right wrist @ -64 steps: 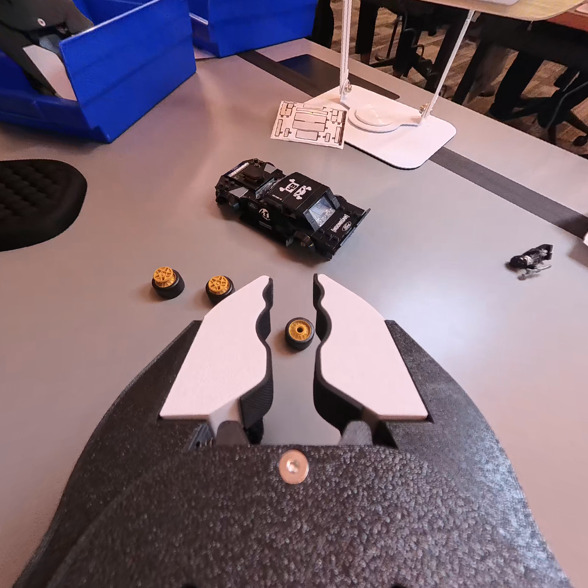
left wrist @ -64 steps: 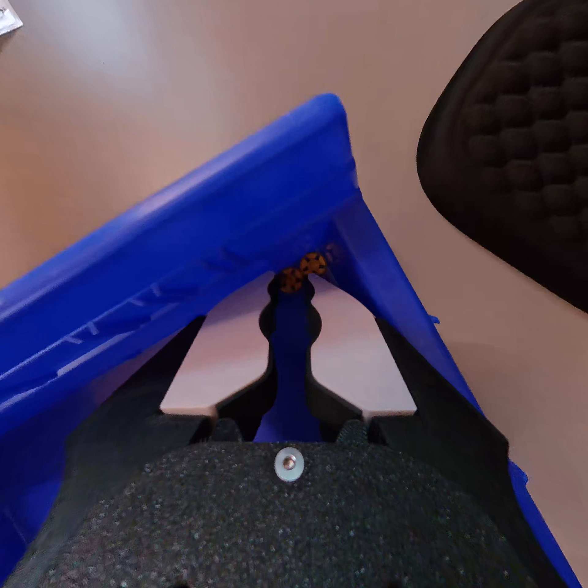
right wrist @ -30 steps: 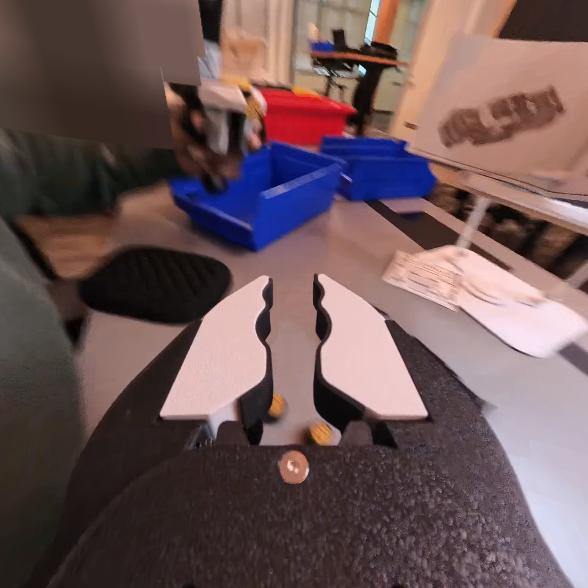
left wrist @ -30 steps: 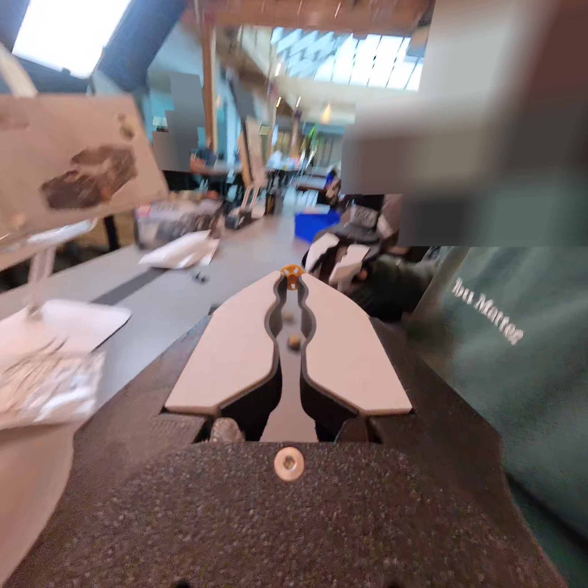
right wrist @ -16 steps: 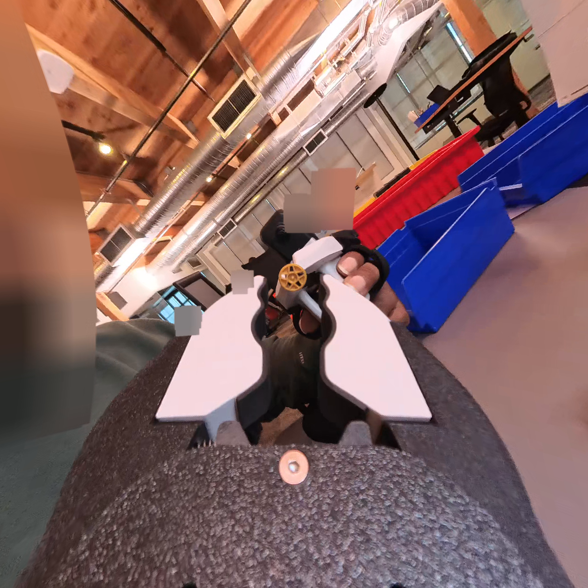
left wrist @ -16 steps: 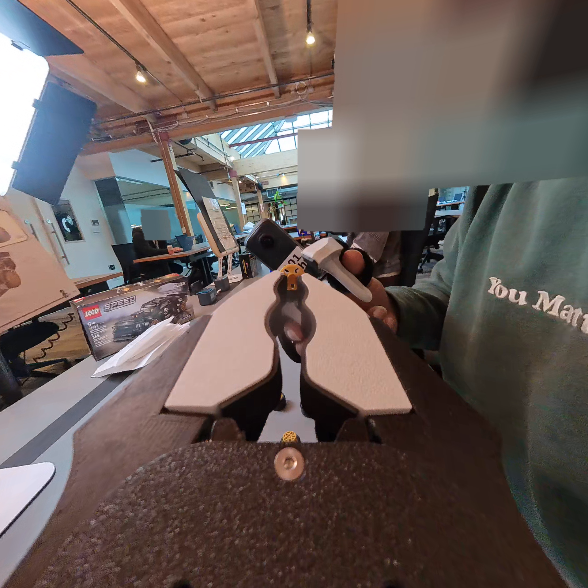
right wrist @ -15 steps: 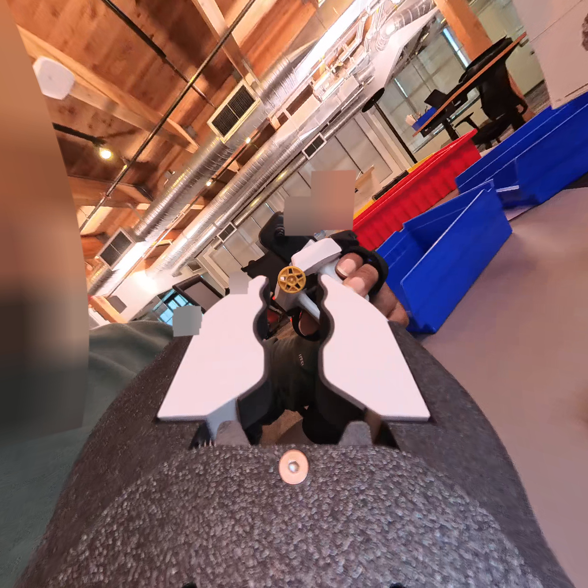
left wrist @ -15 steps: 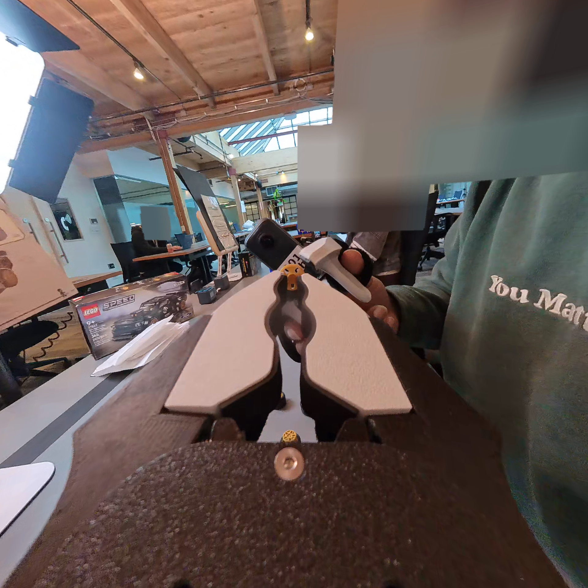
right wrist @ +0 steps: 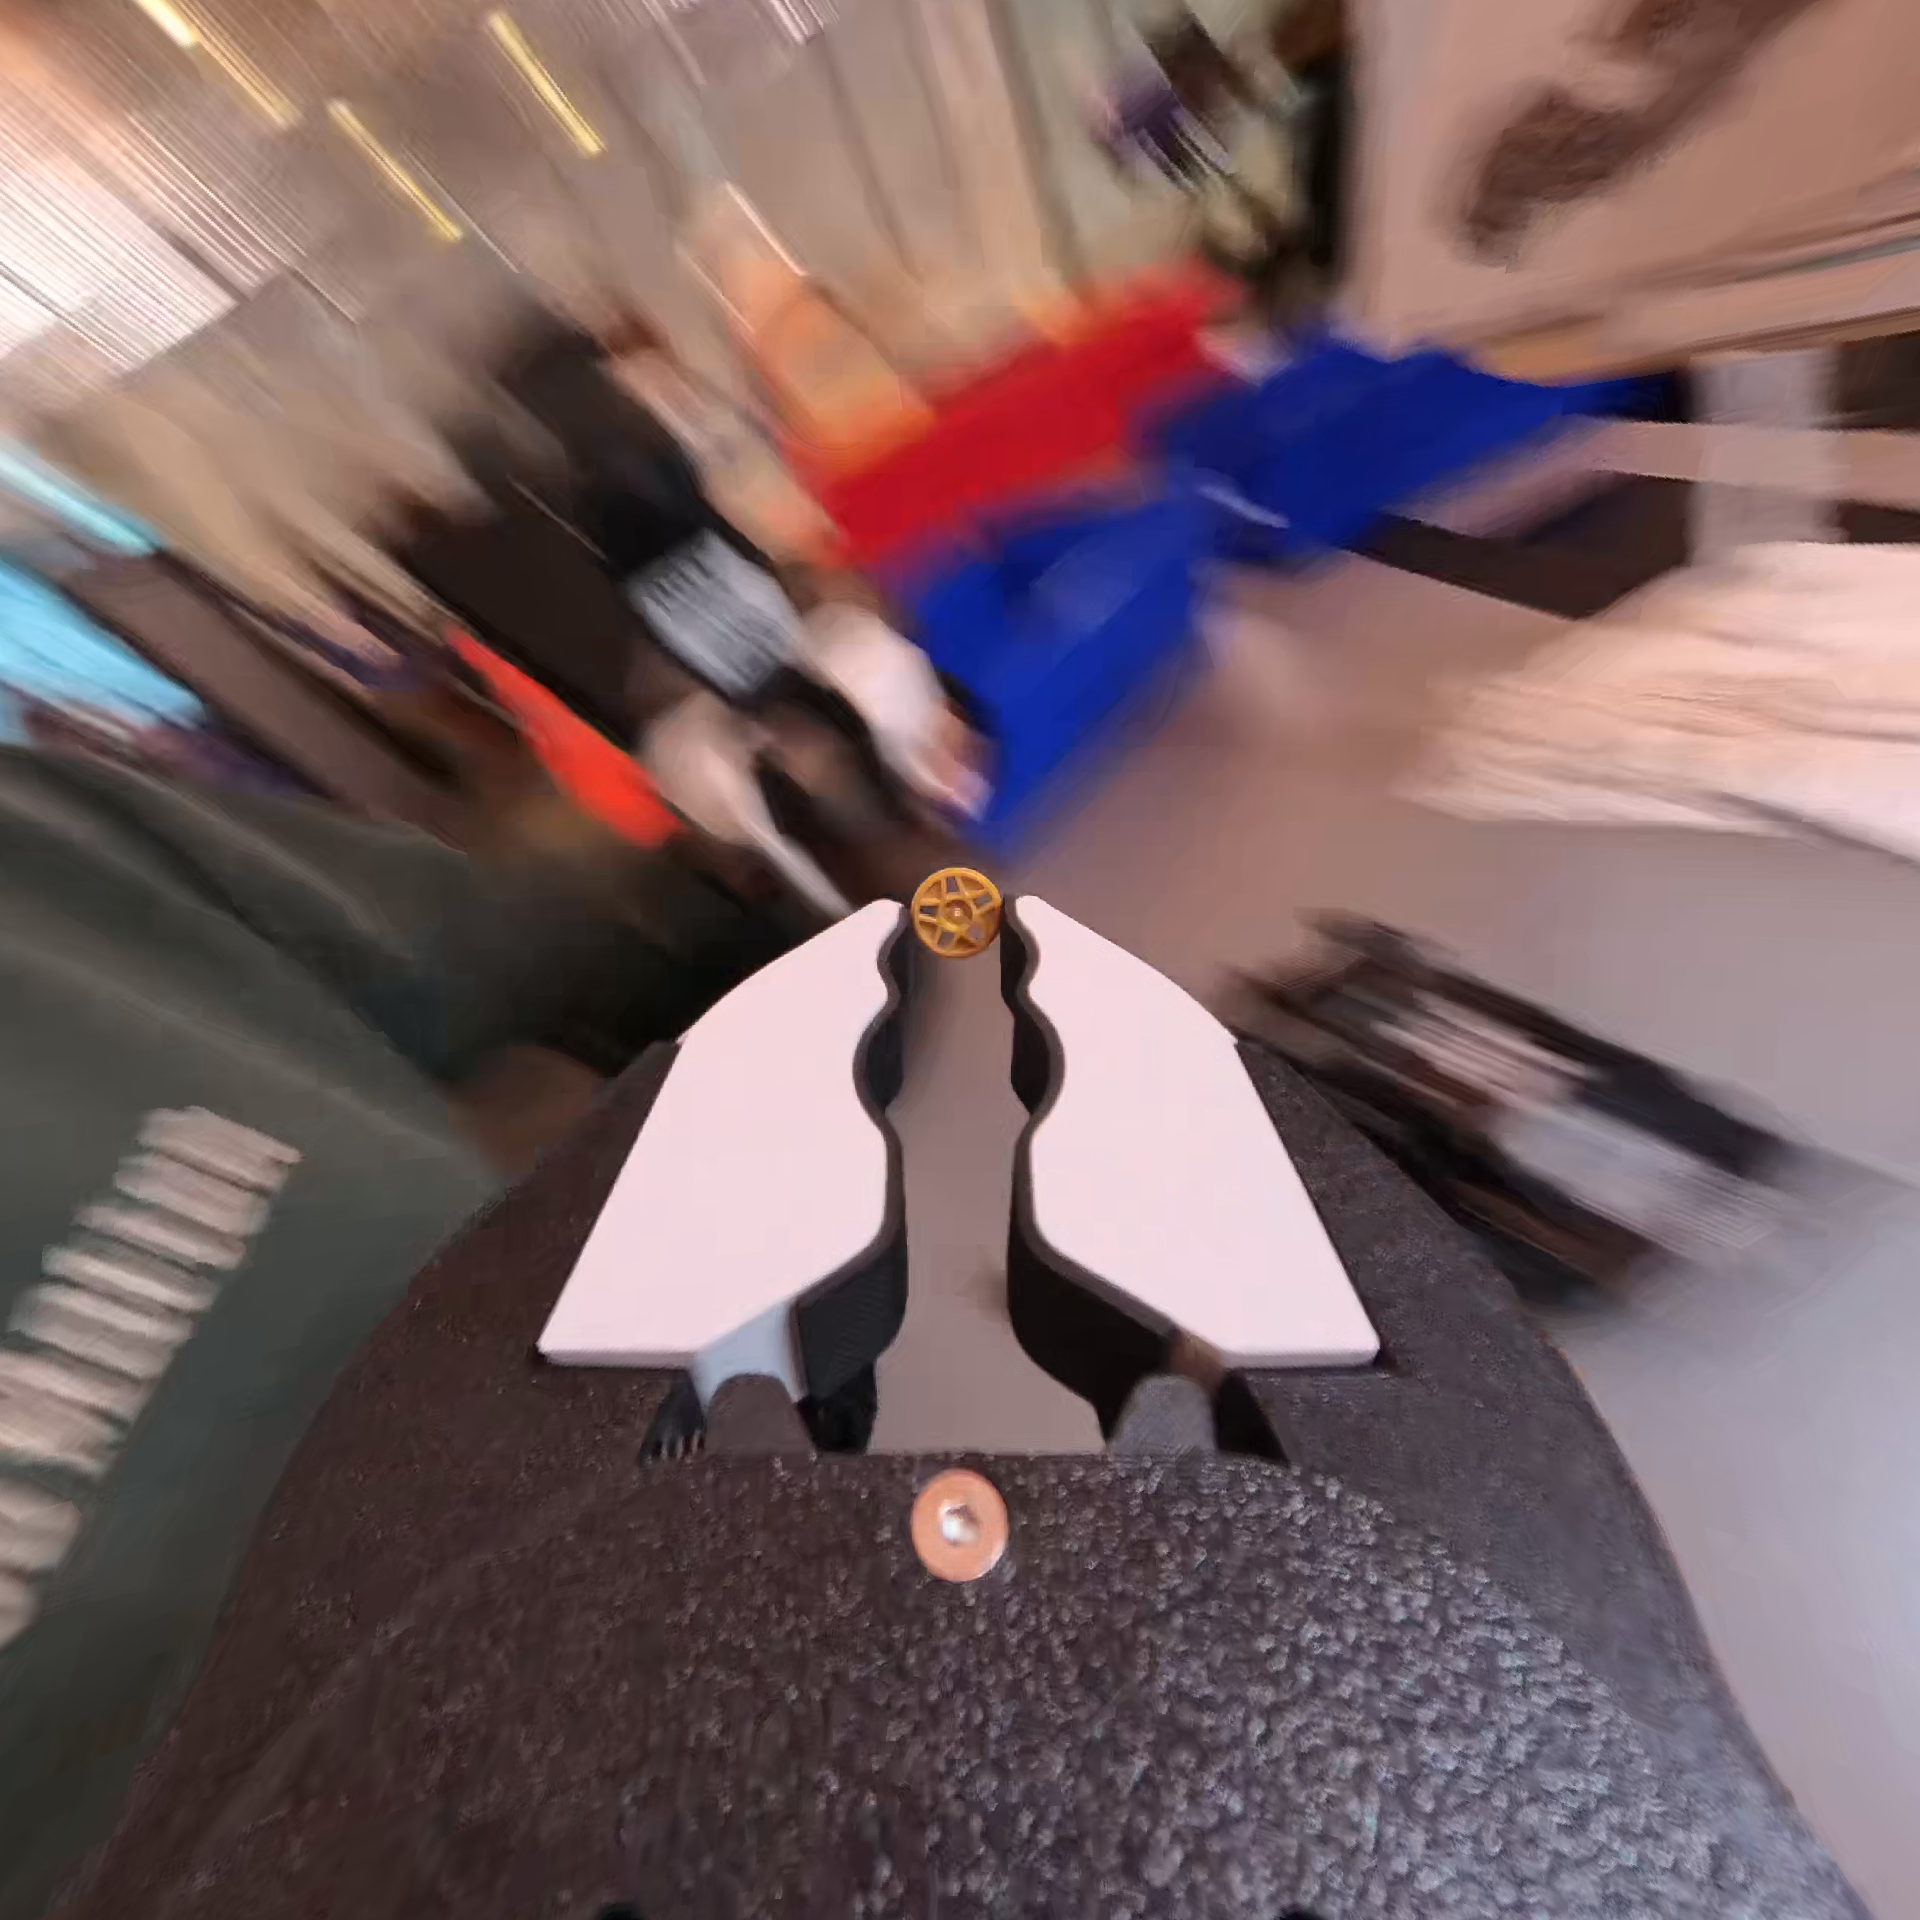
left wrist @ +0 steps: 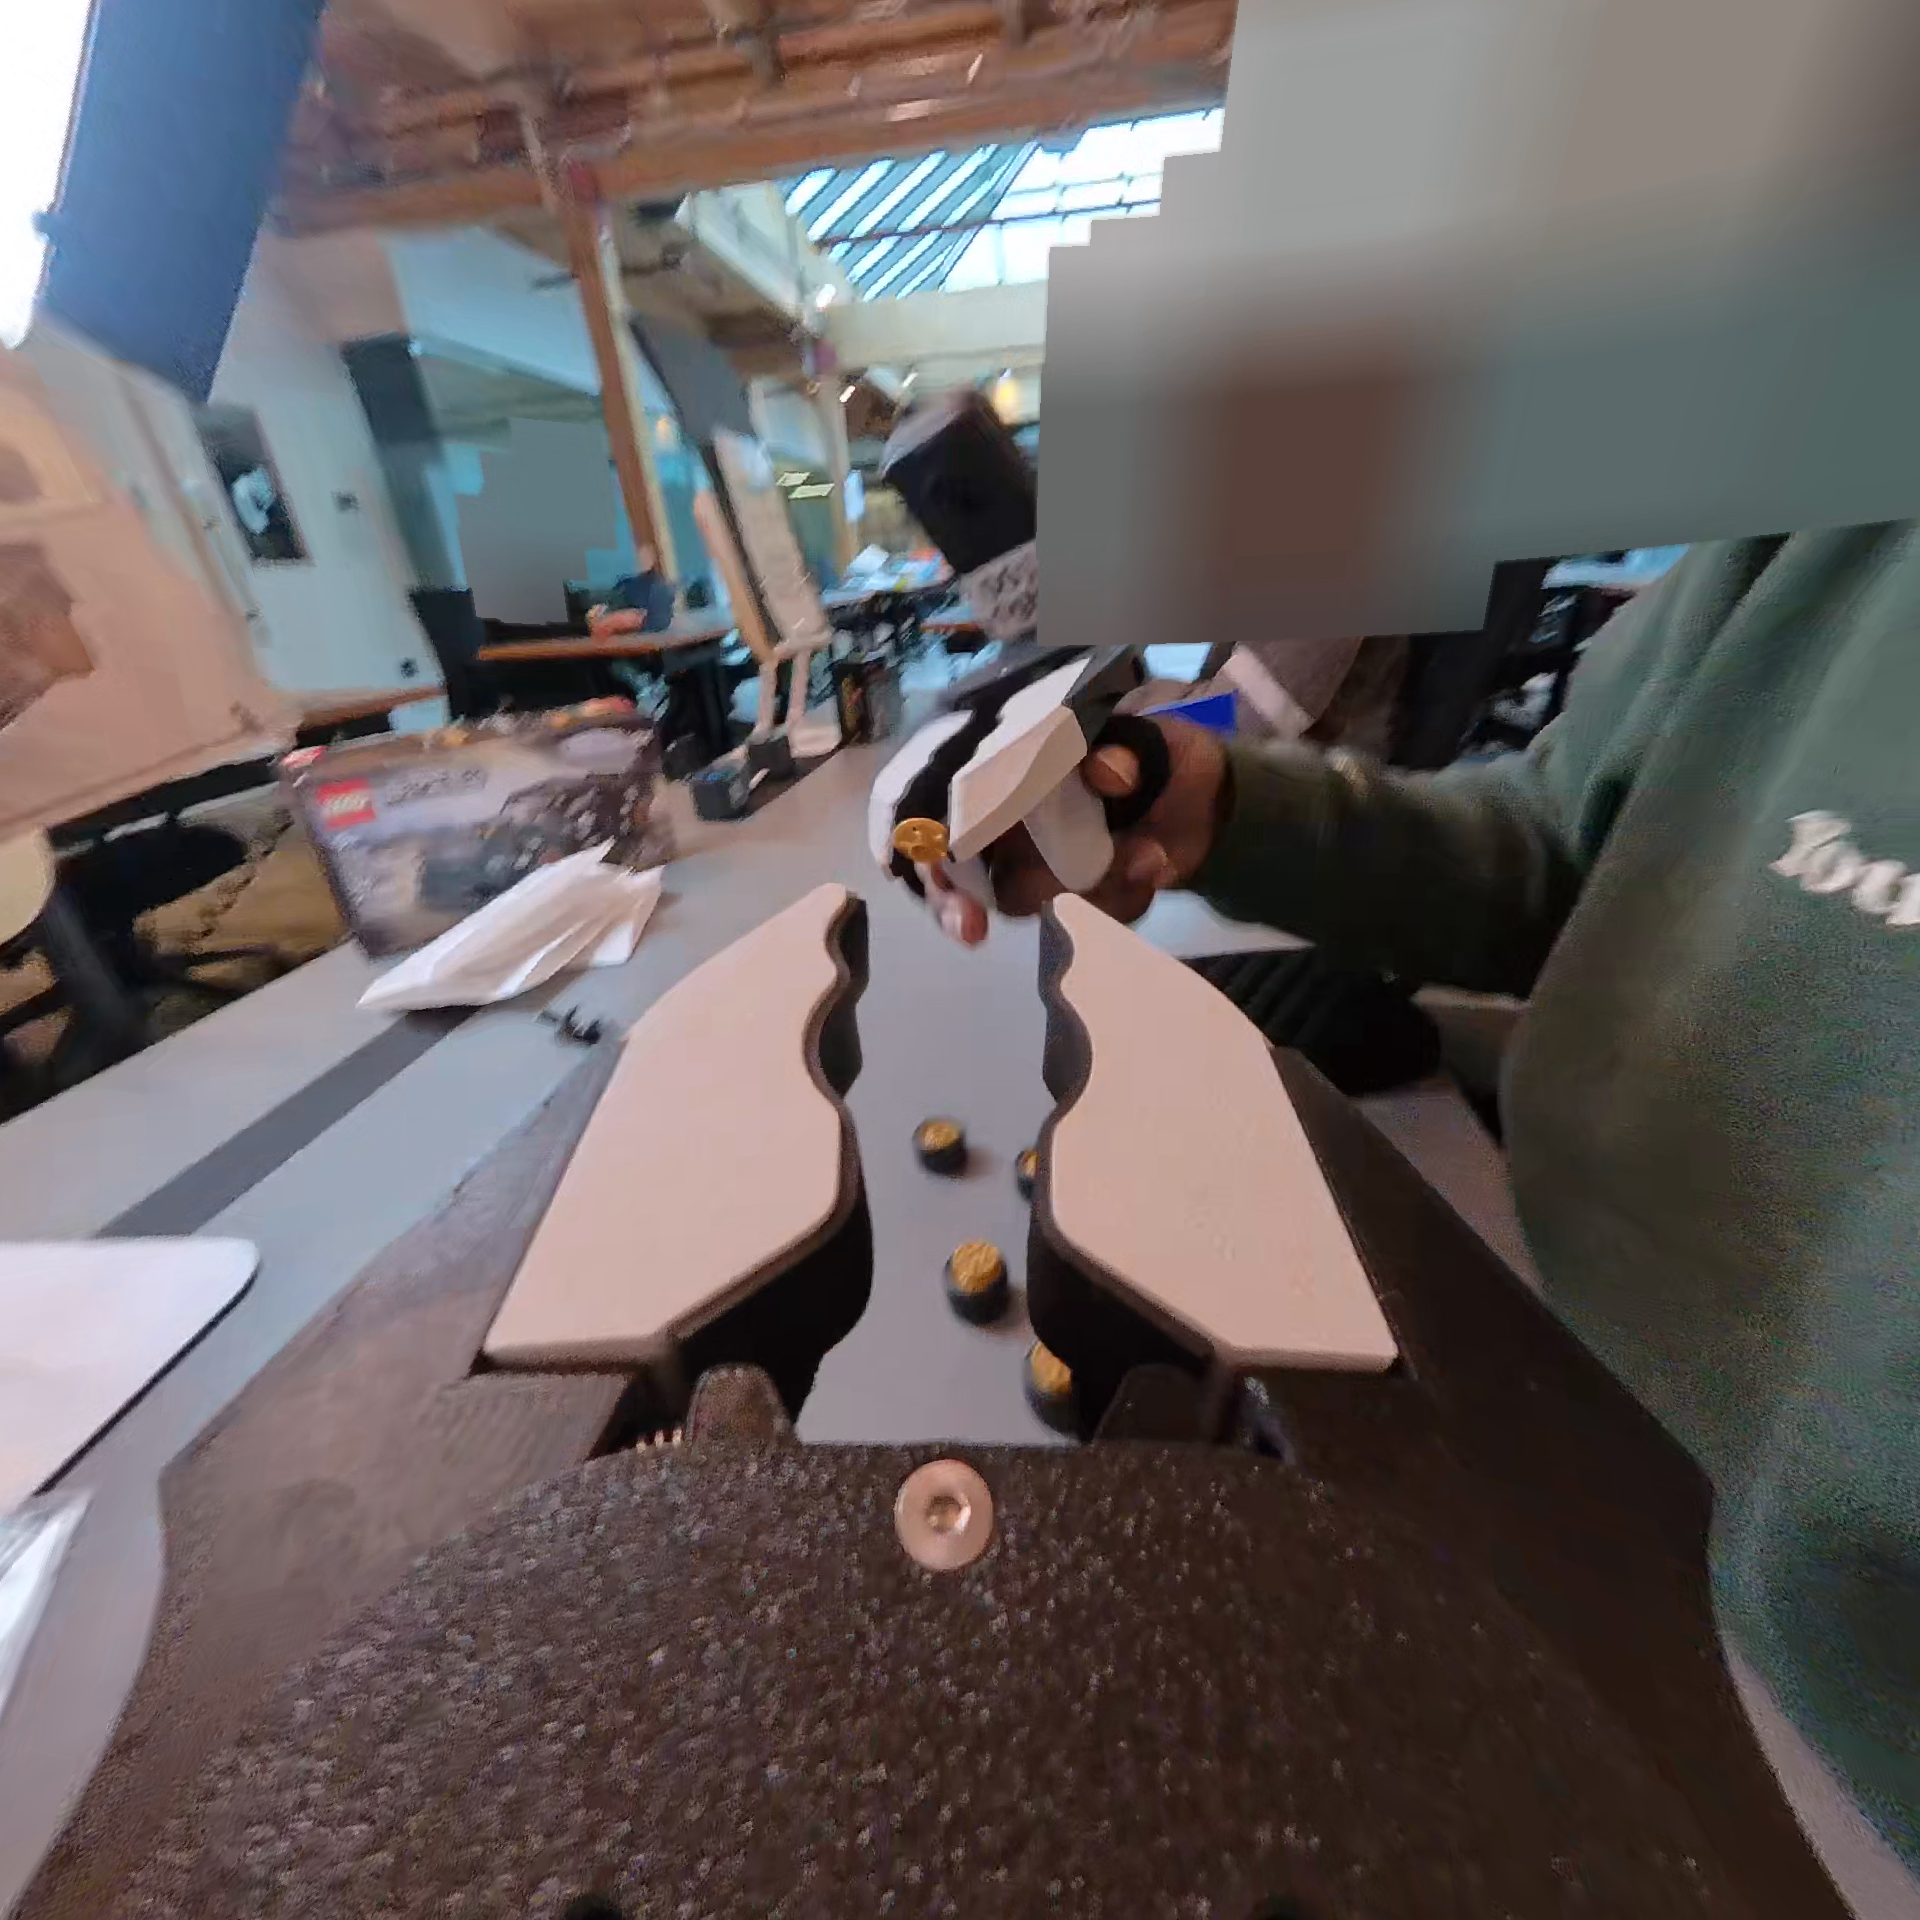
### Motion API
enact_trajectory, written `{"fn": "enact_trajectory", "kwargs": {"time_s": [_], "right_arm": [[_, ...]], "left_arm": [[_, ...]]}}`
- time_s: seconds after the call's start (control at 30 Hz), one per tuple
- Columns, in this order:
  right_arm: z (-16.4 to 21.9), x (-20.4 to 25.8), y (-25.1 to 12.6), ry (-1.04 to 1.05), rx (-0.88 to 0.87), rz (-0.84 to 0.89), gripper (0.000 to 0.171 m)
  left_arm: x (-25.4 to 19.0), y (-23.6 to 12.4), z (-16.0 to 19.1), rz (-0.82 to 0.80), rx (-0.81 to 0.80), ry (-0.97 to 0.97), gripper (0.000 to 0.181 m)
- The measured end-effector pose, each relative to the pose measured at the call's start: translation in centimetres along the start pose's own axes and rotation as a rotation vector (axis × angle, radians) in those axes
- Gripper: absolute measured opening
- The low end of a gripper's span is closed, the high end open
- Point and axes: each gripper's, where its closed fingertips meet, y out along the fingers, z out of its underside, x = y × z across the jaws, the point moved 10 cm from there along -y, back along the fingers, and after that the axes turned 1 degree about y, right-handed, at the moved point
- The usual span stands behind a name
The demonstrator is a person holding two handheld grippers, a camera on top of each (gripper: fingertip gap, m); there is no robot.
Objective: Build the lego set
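My right gripper [right wrist: 958, 920] is shut on a small gold wheel rim [right wrist: 956, 910] pinched at its fingertips. In the left wrist view this gripper [left wrist: 935, 844] hangs above the grey table [left wrist: 260, 1143], held by a hand, with the gold rim [left wrist: 920, 840] at its tip. My left gripper [left wrist: 951, 914] is open and empty, a little above the table. Several black tyres with gold rims [left wrist: 977, 1278] lie on the table between and under its fingers. The right wrist view is heavily blurred by motion.
A set box [left wrist: 478, 821] and a white paper bag [left wrist: 520, 935] lie at the back left. A white plate [left wrist: 94, 1309] is at the left, a black pad [left wrist: 1320, 1029] at the right. A green sleeve [left wrist: 1766, 1039] fills the right. Blurred blue bins [right wrist: 1091, 582] show.
The gold rim passed from my left gripper to my right one. The left opened and tilted down toward the table; the right shut on the rim and is swinging fast.
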Motion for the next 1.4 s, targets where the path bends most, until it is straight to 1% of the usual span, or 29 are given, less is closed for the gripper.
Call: {"fn": "enact_trajectory", "kwargs": {"time_s": [0.07, 0.1, 0.17, 0.23, 0.33, 0.6, 1.1, 1.4], "right_arm": [[1.3, -2.1, -1.7, -0.163, 0.276, 0.175, 0.016], [2.4, -2.8, -2.0, -0.213, 0.417, 0.205, 0.016], [4.6, -3.3, -1.8, -0.266, 0.619, 0.184, 0.016], [6.4, -2.9, -1.3, -0.301, 0.706, 0.13, 0.016], [7.6, -2.4, -0.9, -0.353, 0.739, 0.099, 0.016], [8.7, -2.3, -0.2, -0.371, 0.813, 0.089, 0.016], [8.6, -1.8, 0.1, -0.397, 0.871, 0.096, 0.017], [8.7, -1.6, 0.0, -0.412, 0.874, 0.107, 0.018]], "left_arm": [[0.1, -0.4, 0.9, -0.073, 0.069, 0.021, 0.033], [0.1, -0.5, 1.4, -0.098, 0.091, 0.015, 0.034], [0.3, -0.5, 2.5, -0.125, 0.112, -0.027, 0.034], [0.5, -0.4, 3.2, -0.132, 0.136, -0.069, 0.034], [0.5, -0.3, 3.8, -0.135, 0.172, -0.061, 0.033], [0.6, -0.3, 4.7, -0.119, 0.213, -0.071, 0.032], [0.5, -0.5, 5.0, -0.114, 0.248, -0.068, 0.031], [0.5, -0.5, 5.2, -0.109, 0.266, -0.071, 0.031]]}}
